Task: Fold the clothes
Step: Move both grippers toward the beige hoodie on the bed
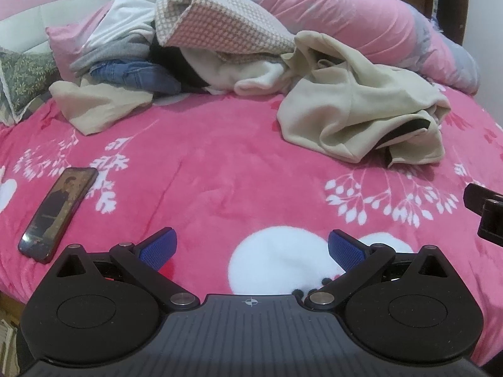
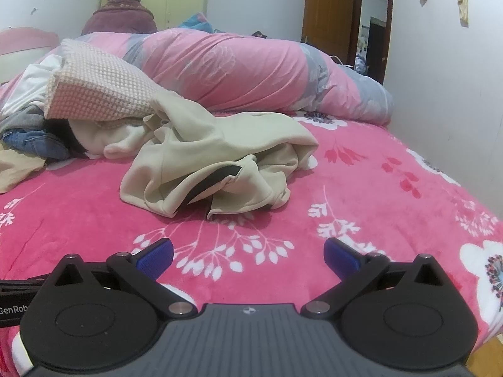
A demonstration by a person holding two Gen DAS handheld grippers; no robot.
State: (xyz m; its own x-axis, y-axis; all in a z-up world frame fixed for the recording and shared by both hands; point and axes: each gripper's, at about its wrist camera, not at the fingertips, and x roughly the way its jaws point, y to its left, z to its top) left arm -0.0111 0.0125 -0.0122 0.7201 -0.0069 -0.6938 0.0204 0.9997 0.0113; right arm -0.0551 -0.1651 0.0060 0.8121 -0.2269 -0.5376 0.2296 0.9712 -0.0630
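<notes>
A crumpled cream garment (image 1: pixel 361 110) with a dark inner band lies on the pink floral blanket (image 1: pixel 220 172), ahead and to the right in the left wrist view. In the right wrist view the same garment (image 2: pixel 217 163) sits straight ahead. Behind it is a heap of clothes (image 1: pixel 163 59): a checked piece, white fabric, blue jeans, a cream item. My left gripper (image 1: pixel 251 248) hovers open over the blanket, with nothing between its blue pads. My right gripper (image 2: pixel 248 256) is open too, short of the garment. Part of the right gripper (image 1: pixel 485 213) shows at the left view's right edge.
A phone (image 1: pixel 58 210) lies on the blanket at the left. A rolled pink and grey duvet (image 2: pixel 251 69) runs along the far side. A person (image 2: pixel 121 12) sits beyond the bed. The wall (image 2: pixel 456 78) and a wooden door (image 2: pixel 330 12) stand at the right.
</notes>
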